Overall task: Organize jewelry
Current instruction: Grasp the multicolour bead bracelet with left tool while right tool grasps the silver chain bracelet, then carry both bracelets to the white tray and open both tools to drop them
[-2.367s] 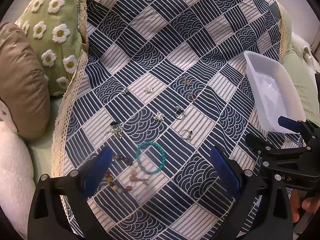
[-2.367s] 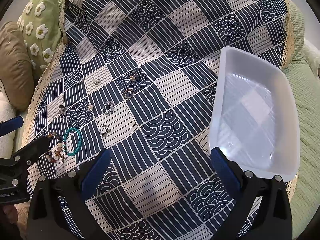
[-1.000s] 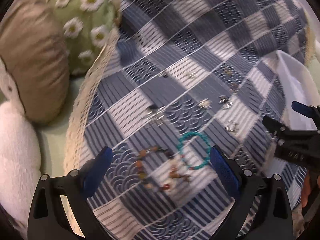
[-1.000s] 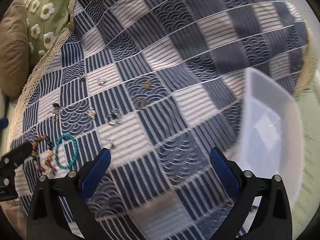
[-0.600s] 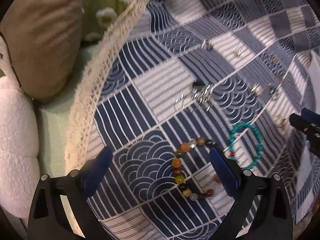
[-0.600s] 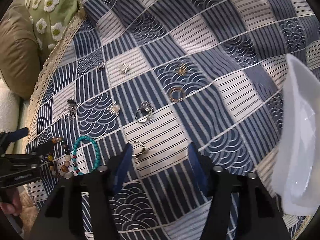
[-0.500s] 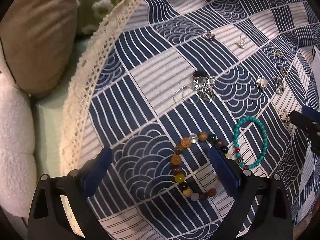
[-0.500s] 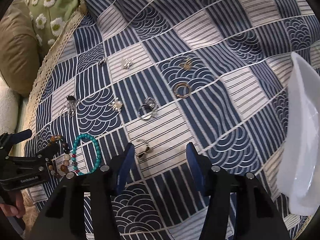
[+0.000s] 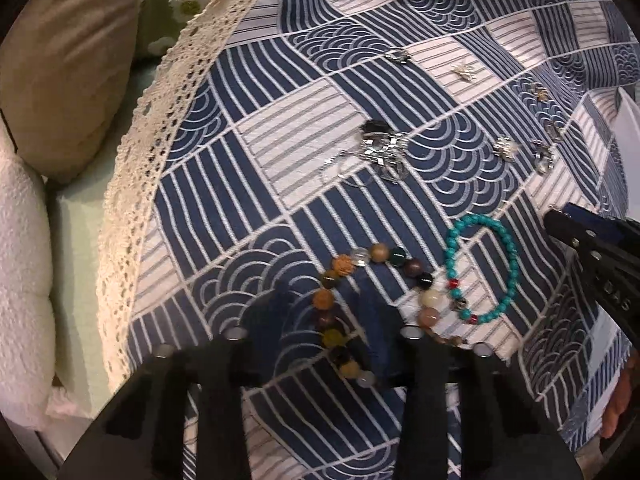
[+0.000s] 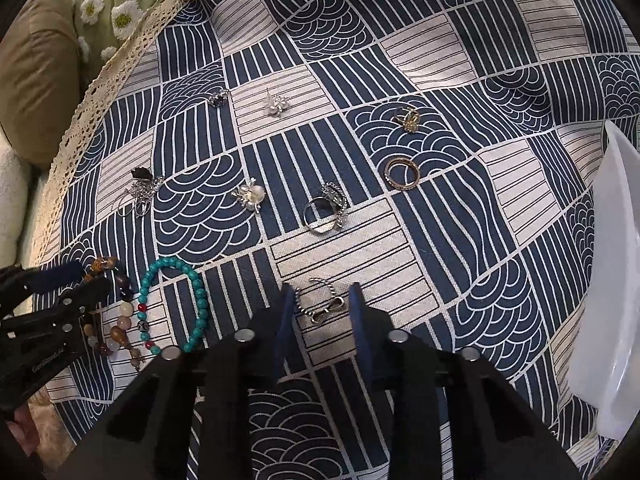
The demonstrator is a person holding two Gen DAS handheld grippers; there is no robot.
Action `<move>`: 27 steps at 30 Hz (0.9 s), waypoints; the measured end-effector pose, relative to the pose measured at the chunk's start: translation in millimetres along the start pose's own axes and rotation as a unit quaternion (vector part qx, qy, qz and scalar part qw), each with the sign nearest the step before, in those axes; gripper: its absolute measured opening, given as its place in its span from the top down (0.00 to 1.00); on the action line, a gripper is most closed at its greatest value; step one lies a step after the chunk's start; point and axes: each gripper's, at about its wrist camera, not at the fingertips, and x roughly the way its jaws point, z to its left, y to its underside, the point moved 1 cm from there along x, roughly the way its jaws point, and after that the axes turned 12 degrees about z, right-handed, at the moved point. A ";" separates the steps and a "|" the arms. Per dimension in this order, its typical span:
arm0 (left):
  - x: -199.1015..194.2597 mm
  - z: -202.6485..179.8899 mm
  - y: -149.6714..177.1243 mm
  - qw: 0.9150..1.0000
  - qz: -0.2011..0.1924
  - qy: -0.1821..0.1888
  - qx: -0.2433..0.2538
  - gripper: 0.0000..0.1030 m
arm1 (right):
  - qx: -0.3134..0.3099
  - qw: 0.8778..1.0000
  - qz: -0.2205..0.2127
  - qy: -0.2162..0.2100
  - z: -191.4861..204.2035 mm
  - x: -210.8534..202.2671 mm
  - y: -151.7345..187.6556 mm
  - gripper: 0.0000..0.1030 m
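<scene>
Left wrist view
Step in hand: the left gripper (image 9: 326, 330) has just been closing, its jaws now narrow around the near arc of the mixed-bead bracelet (image 9: 340, 304), which lies between them on the patterned cloth (image 9: 256, 184). Whether the pads already press the beads cannot be told; the frame is dark there.
Next move, as judged: finish the pinch, then lift slowly so the whole loop comes off the cloth.
In the way: the turquoise bracelet (image 9: 480, 268) lies touching or just beside the far end of the beaded one and could be dragged along.
Around: a tangle of silver hoops (image 9: 376, 156) farther off, a tan cushion (image 9: 68, 60) past the lace edge, the right gripper's body at the right edge.

Right wrist view
Step in hand: the right gripper (image 10: 322, 308) has also just been closing; its jaws stand narrow on either side of the twisted silver ring (image 10: 322, 304), close to it or touching.
Next move, as judged: a firm nip on a small, slippery thing, then a carry to the white tray (image 10: 616, 280) at the right.
Around: a silver ring with a setting (image 10: 324, 210), a gold double ring (image 10: 402, 173), a pearl brooch (image 10: 250, 196), all well apart from the jaws.
In the way: nothing visible between ring and tray.
</scene>
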 end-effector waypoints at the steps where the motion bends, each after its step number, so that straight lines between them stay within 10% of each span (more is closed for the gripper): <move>1: -0.2 -1.0 1.2 1.000 0.002 0.007 0.001 0.81 | -0.001 1.000 -0.001 0.000 0.5 -0.7 0.7 0.75; 10: -17.0 -5.5 11.7 0.999 -0.003 0.048 0.000 0.91 | 0.025 0.999 -0.012 -0.045 -13.5 -20.9 1.4 0.76; 17: -99.3 -31.4 32.2 0.991 -0.083 0.099 0.045 0.91 | 0.045 0.995 -0.076 -0.045 -40.4 -88.1 14.2 0.76; 27: -185.2 -160.5 30.3 0.963 -0.144 0.155 0.169 0.91 | 0.157 0.974 -0.164 0.015 -170.6 -181.4 52.5 0.76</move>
